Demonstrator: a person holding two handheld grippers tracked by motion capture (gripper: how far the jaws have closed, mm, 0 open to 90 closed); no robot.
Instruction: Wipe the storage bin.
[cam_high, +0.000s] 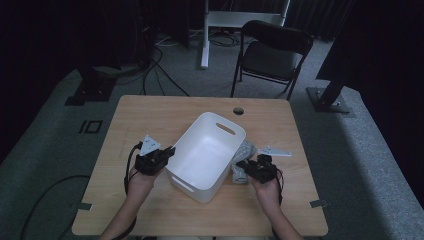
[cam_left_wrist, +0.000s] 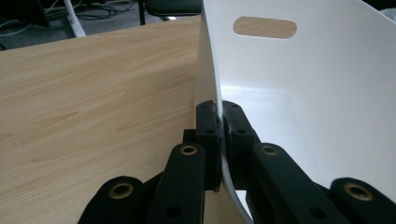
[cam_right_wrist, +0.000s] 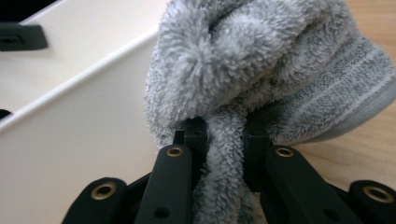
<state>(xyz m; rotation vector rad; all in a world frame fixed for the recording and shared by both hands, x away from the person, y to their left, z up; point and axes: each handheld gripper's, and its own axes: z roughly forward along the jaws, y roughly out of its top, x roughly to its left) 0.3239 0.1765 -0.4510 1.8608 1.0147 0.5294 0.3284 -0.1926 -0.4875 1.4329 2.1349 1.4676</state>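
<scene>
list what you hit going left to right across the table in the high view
left gripper, shut on the wall of the white bin → the white bin → grey towel, beside the bin → right gripper, shut on the towel; the towel and right gripper overlap, so their order is loose

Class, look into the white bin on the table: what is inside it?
The white bin looks empty: only its bare floor shows. The grey towel lies outside, beside it. The corner under the near wall is hidden.
</scene>
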